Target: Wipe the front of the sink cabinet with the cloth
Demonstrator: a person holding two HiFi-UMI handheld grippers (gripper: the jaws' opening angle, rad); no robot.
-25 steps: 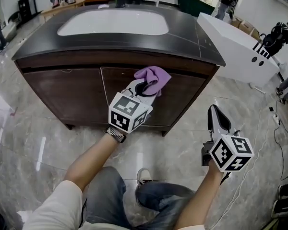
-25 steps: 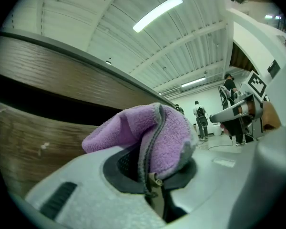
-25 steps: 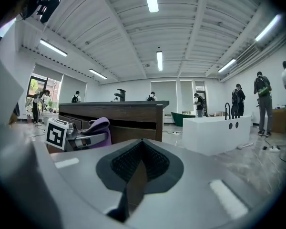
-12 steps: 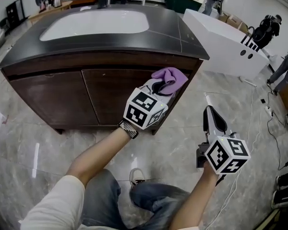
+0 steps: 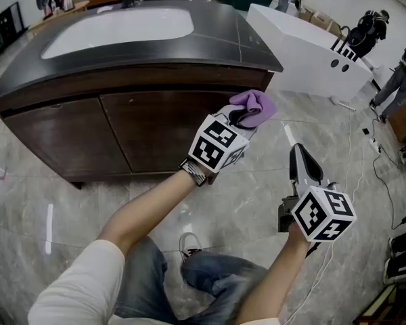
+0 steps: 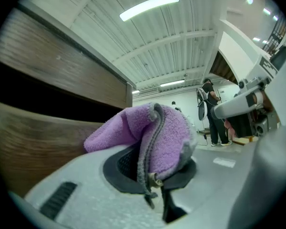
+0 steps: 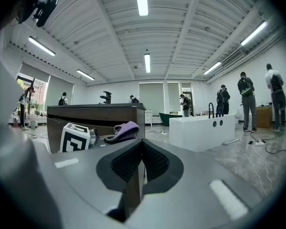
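Grey polished floor [image 5: 68,202]; left gripper [image 5: 247,116] clamps purple cloth [image 5: 256,103] near cabinet [image 5: 155,124]; right gripper [image 5: 297,151] closed.

Left gripper [image 5: 243,120] clamped on cloth [image 5: 254,103], arm stretched to sink cabinet [image 5: 142,120] right front corner. Right gripper [image 5: 299,156] jaws together, empty, right of cabinet, well apart.

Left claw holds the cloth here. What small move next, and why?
Probably sweep the left claw leftward: its purple terry cloth sits at the right corner of the dark wooden sink cabinet, and most of that front lies to the left.
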